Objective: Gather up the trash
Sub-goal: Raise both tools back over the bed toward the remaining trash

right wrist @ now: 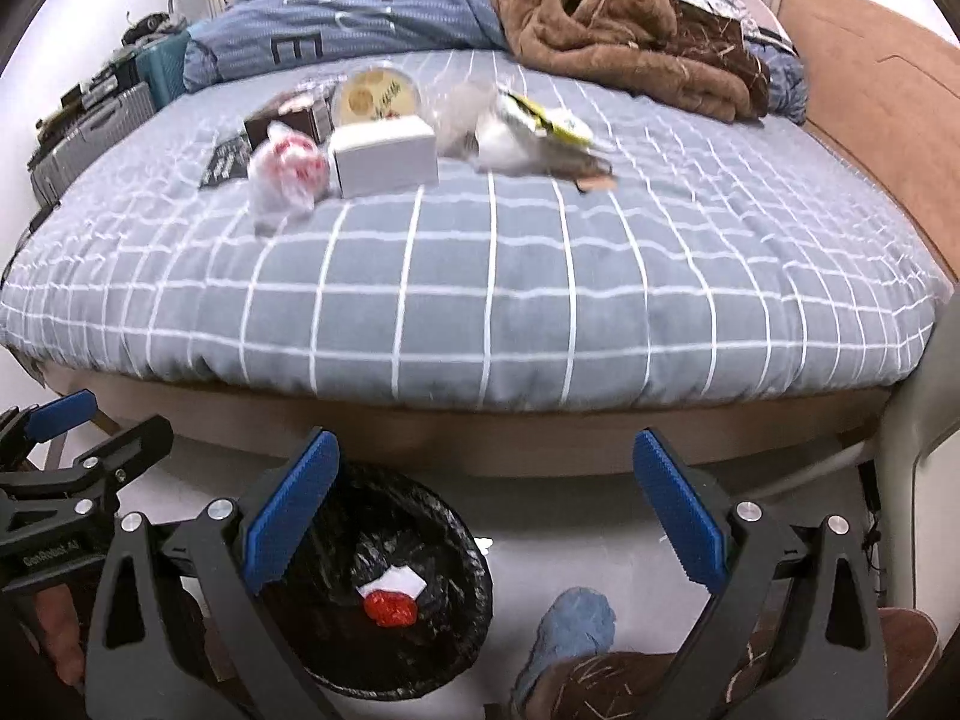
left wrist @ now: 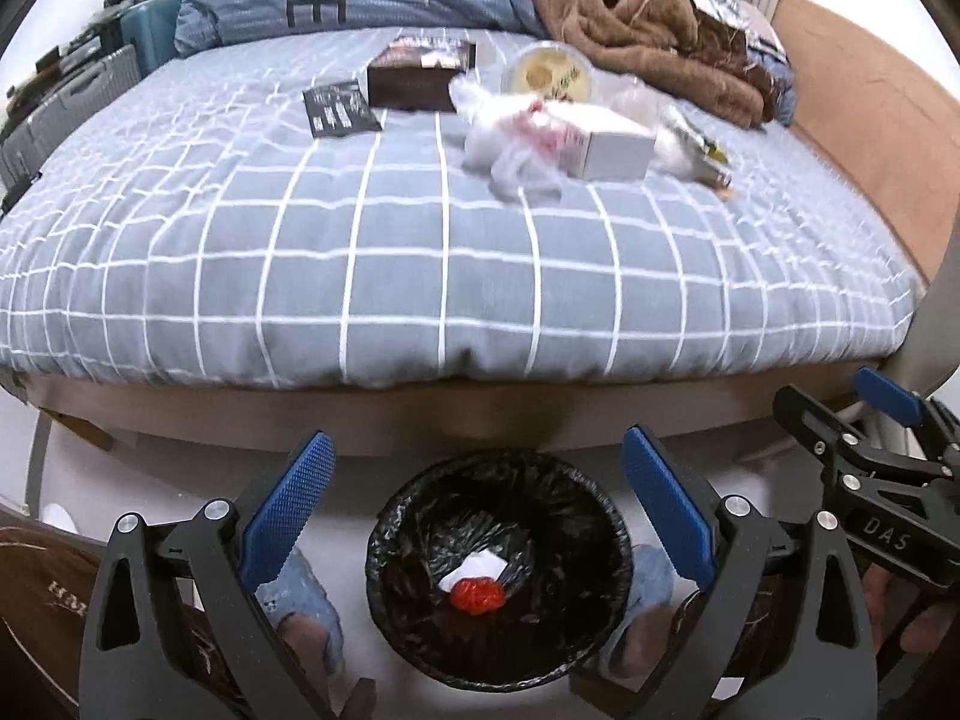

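A bed (left wrist: 372, 276) with a grey checked cover carries a white box (left wrist: 606, 141), a crumpled plastic bag (left wrist: 510, 144), a brown box (left wrist: 414, 75), a black leaflet (left wrist: 339, 108), a round lid (left wrist: 549, 75) and a brown blanket (left wrist: 648, 24).

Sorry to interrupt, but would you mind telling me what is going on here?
A person is clearing trash off a bed into a black-lined bin on the floor. Both the left gripper and the right gripper are open and empty, held above the floor near the bin. The bin holds a red wad and white paper. A white box, plastic bag and round lid are on the bedspread.
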